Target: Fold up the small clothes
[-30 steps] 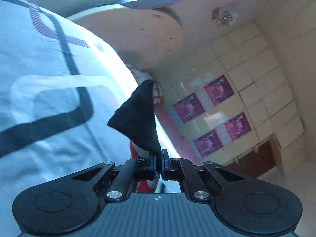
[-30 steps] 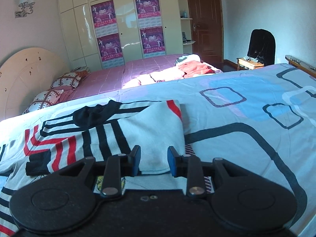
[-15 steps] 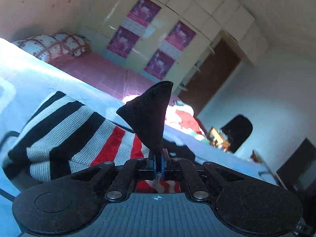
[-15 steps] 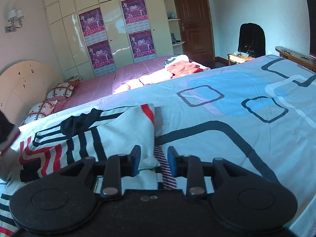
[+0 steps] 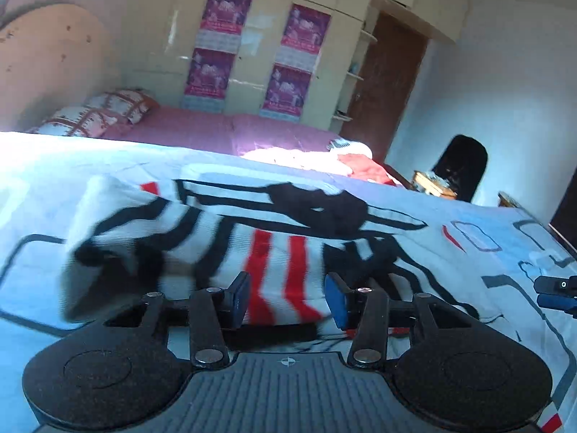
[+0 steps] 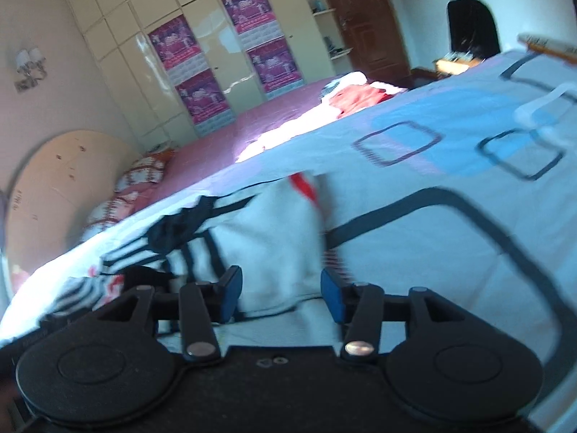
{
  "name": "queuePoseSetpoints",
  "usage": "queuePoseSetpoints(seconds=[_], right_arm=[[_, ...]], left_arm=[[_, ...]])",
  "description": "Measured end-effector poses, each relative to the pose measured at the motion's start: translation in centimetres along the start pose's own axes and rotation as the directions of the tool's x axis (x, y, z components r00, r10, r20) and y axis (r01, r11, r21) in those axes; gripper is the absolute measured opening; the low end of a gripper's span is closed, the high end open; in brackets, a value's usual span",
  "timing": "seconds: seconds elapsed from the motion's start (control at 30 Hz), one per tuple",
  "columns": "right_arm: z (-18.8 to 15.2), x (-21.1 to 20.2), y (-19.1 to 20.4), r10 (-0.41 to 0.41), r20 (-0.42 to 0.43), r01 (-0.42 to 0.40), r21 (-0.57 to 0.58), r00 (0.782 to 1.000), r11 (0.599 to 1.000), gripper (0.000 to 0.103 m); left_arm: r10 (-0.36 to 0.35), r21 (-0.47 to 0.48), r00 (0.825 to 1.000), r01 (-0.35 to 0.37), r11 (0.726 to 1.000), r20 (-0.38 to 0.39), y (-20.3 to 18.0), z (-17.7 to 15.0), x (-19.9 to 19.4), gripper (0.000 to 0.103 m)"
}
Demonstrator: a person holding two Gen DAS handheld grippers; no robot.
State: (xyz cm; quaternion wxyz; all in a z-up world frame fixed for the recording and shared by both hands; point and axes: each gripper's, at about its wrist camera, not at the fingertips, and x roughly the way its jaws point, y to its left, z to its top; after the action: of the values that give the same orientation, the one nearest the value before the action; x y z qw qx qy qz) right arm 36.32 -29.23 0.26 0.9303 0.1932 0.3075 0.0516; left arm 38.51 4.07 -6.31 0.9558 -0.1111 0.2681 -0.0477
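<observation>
A small striped sweater (image 5: 274, 252), white with black and red stripes and a black collar, lies partly folded on the bed. My left gripper (image 5: 288, 299) is open and empty just above its red-striped part. The sweater also shows in the right wrist view (image 6: 267, 241), white side up. My right gripper (image 6: 279, 294) is open and empty over its near edge. The tips of the right gripper's fingers (image 5: 555, 292) show at the right edge of the left wrist view.
The bedsheet (image 6: 450, 223) is pale blue with dark outlined rectangles. A second bed with a pink cover (image 5: 202, 130), pillows (image 5: 104, 112) and a clothes heap (image 6: 360, 95) stands behind. A wardrobe (image 5: 259, 54), door (image 5: 386, 83) and dark chair (image 5: 461, 166) lie beyond.
My left gripper was shut on a black cuff of the sweater, swung it over the garment, then opened and let it go. My right gripper opened wider and tilted.
</observation>
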Motion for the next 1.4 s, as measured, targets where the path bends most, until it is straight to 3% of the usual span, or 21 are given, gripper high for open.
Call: queuePoseSetpoints(seconds=[0.1, 0.23, 0.5, 0.73, 0.8, 0.87, 0.93, 1.03, 1.23, 1.4], right_arm=[[-0.1, 2.6, 2.7, 0.104, -0.044, -0.102, 0.044, 0.994, 0.994, 0.049], [-0.7, 6.5, 6.5, 0.199, -0.111, -0.189, 0.096, 0.974, 0.977, 0.049], [-1.9, 12.3, 11.2, 0.261, -0.211, -0.22, 0.199, 0.942, 0.955, 0.049], [-2.2, 13.7, 12.9, 0.163, -0.231, -0.126, 0.17, 0.959, 0.977, 0.047], [-2.1, 13.8, 13.0, 0.127, -0.234, -0.091, 0.158, 0.964, 0.983, 0.04], [-2.1, 13.9, 12.9, 0.109, -0.23, -0.075, 0.149, 0.967, 0.986, 0.012], [-2.0, 14.0, 12.9, 0.074, -0.231, -0.049, 0.112, 0.97, 0.992, 0.008], [-1.6, 13.2, 13.0, 0.083, -0.19, -0.074, 0.056, 0.978, 0.996, 0.008], [1.1, 9.1, 13.7, 0.095, -0.025, -0.098, -0.109, 0.995, 0.989, 0.007], [3.2, 6.5, 11.3, 0.067, 0.055, -0.062, -0.1, 0.996, 0.993, 0.007]], left_arm=[[0.146, -0.01, 0.989, -0.146, 0.989, 0.034, 4.4, -1.3, -2.8, 0.045], [0.205, -0.035, 0.979, -0.205, 0.978, -0.009, 9.3, -2.0, -2.2, 0.045], [0.161, -0.083, 0.987, -0.163, 0.983, -0.03, 10.7, -2.2, 1.7, 0.046], [0.157, -0.065, 0.986, -0.161, 0.985, -0.054, 10.5, -2.2, 3.3, 0.046], [0.153, -0.075, 0.987, -0.157, 0.985, -0.056, 10.6, -2.3, 3.4, 0.046], [0.153, -0.073, 0.987, -0.157, 0.985, -0.056, 10.6, -2.3, 3.6, 0.046], [0.157, -0.061, 0.986, -0.161, 0.985, -0.06, 10.4, -2.2, 3.6, 0.046], [0.179, -0.011, 0.981, -0.18, 0.984, -0.077, 9.8, -2.1, 3.9, 0.046], [0.198, 0.017, 0.977, -0.198, 0.98, -0.081, 9.3, -2.1, 3.9, 0.045], [0.202, 0.021, 0.976, -0.201, 0.979, -0.08, 9.1, -2.2, 3.7, 0.045]])
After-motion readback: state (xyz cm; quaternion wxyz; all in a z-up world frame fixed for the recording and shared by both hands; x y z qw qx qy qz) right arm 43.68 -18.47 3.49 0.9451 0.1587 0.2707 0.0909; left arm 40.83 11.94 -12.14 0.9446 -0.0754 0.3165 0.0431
